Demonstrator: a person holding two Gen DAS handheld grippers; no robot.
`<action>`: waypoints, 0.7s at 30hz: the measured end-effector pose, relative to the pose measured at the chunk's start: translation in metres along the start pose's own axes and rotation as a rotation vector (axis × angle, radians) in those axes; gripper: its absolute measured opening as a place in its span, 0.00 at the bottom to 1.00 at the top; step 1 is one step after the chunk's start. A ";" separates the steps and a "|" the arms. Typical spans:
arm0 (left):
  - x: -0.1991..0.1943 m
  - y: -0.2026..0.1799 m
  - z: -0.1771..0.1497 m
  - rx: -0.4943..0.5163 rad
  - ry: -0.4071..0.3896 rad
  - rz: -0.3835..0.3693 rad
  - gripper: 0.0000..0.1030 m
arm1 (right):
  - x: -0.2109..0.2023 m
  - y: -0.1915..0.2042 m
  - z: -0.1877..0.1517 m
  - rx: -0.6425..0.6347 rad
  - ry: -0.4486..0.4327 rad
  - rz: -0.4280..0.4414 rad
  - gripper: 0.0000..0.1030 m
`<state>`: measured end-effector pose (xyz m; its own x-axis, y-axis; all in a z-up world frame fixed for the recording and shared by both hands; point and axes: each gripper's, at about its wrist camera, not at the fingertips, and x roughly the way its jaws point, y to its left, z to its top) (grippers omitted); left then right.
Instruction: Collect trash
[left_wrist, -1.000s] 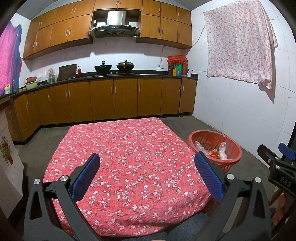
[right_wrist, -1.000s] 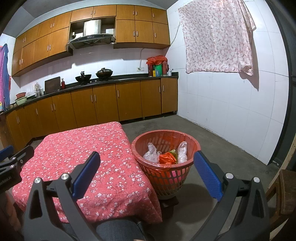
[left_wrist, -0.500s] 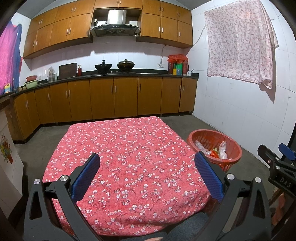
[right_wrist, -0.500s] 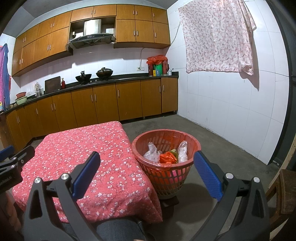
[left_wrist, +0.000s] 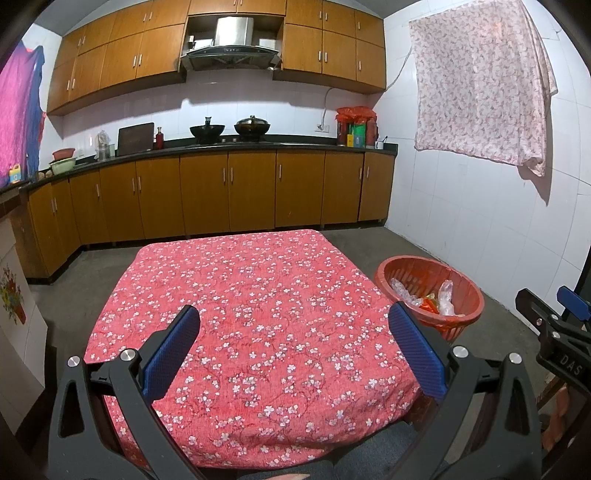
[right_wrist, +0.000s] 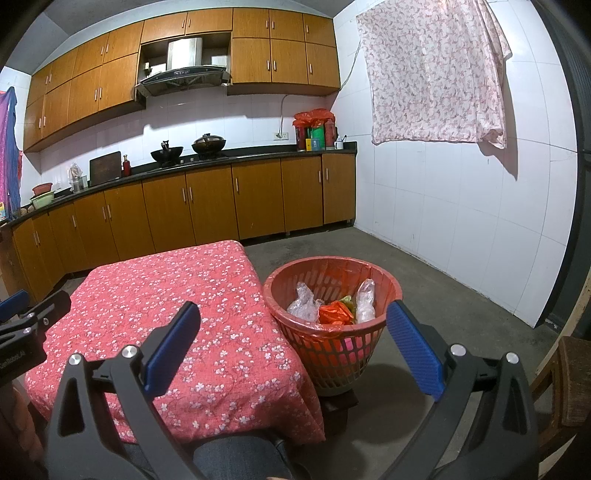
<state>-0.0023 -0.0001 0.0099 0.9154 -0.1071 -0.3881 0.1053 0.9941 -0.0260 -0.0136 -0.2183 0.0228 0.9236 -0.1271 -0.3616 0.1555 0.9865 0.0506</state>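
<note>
Both tools have barely shifted over the last second; the left tool (left_wrist: 293, 341) hangs over the near part of the table (left_wrist: 236, 295) with its blue fingers spread wide and nothing between them; the right tool (right_wrist: 293, 339) is just as wide and just as empty, held above the near corner of the table with the basket (right_wrist: 332, 347) showing between its fingers further off; the only change is a slight drift of each view, so the hands seem to be at rest, not reaching.

Outward from the tools, the flowered red cloth on the table carries nothing that I can make out; no wrapper or bag lies on it in either view; the trash (right_wrist: 334, 308) sits inside the basket, which stands on the floor just beside the table's right edge; it is a clear crumpled bag, an orange one, something green, and another clear piece upright at the right.

Judging from that, the collecting looks finished, or close to it; nothing has left or entered the basket in this last second; if anything is left to pick up, it lies out of sight, perhaps on the floor behind the table; the counter (left_wrist: 258, 146) along the far wall holds pots and jars, well apart from either tool.
</note>
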 end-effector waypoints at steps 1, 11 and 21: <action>0.000 0.000 -0.001 -0.001 0.001 0.000 0.98 | 0.000 0.000 0.000 0.000 0.000 0.000 0.96; 0.003 0.003 -0.001 -0.002 0.003 0.000 0.98 | 0.000 0.000 0.001 0.000 -0.001 0.000 0.96; 0.005 0.006 -0.003 -0.007 0.008 0.001 0.98 | 0.000 0.000 0.001 0.000 0.000 0.000 0.96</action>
<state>0.0014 0.0058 0.0050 0.9124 -0.1061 -0.3953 0.1018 0.9943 -0.0317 -0.0134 -0.2188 0.0239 0.9234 -0.1272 -0.3621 0.1557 0.9865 0.0508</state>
